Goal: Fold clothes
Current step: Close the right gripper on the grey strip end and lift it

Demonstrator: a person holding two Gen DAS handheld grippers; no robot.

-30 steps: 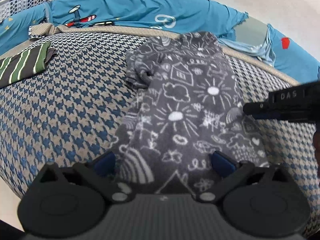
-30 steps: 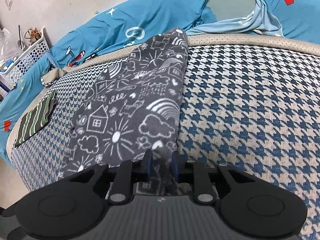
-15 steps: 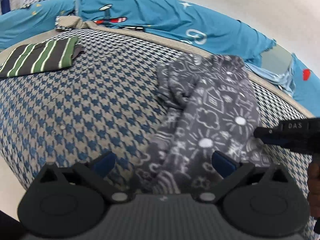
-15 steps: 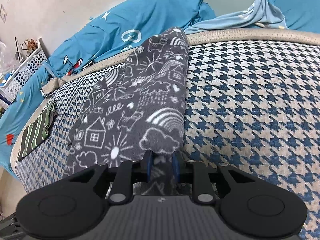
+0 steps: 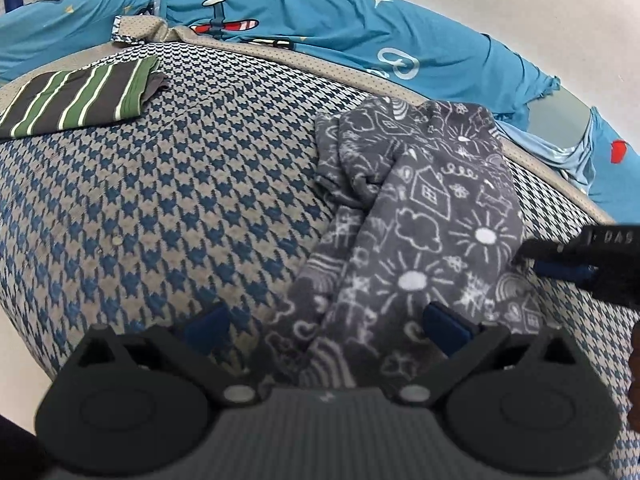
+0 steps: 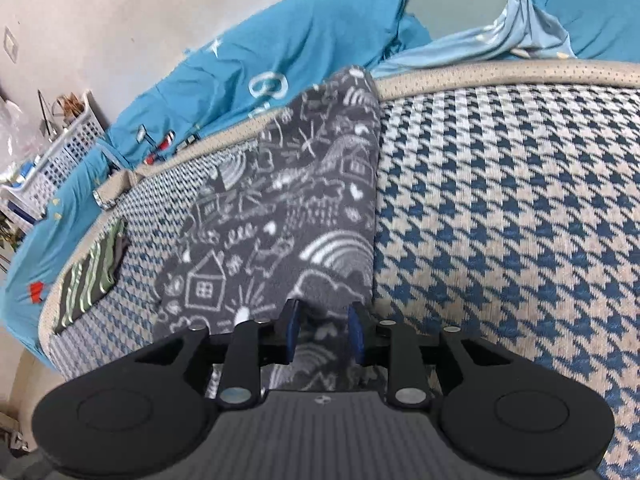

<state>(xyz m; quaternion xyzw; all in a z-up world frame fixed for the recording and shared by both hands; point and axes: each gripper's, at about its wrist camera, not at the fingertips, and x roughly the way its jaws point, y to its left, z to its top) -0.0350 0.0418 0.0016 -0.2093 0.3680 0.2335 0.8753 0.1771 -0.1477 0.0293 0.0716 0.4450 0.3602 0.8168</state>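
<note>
A grey fleece garment with white doodles point(image 5: 432, 216) lies lengthwise on the houndstooth cushion point(image 5: 180, 200), bunched along its left side. My left gripper point(image 5: 326, 322) is open wide over the garment's near end, and its pads touch nothing. At the garment's right edge sits my right gripper point(image 5: 528, 258), coming in from the right. In the right wrist view the jaws of the right gripper point(image 6: 323, 330) are opening. The near corner of the garment point(image 6: 288, 220) lies loose between the pads.
A folded green-and-grey striped garment point(image 5: 80, 98) rests at the cushion's far left. Blue printed bedding point(image 5: 320, 28) runs behind the cushion along the wall. A white plastic basket point(image 6: 64, 148) stands at the far left. A person's hand shows at the right edge point(image 5: 634, 360).
The right jaws have spread a little, and the pinched fold between them has slackened. The left view has rolled and swung left, so the garment now sits further right in it.
</note>
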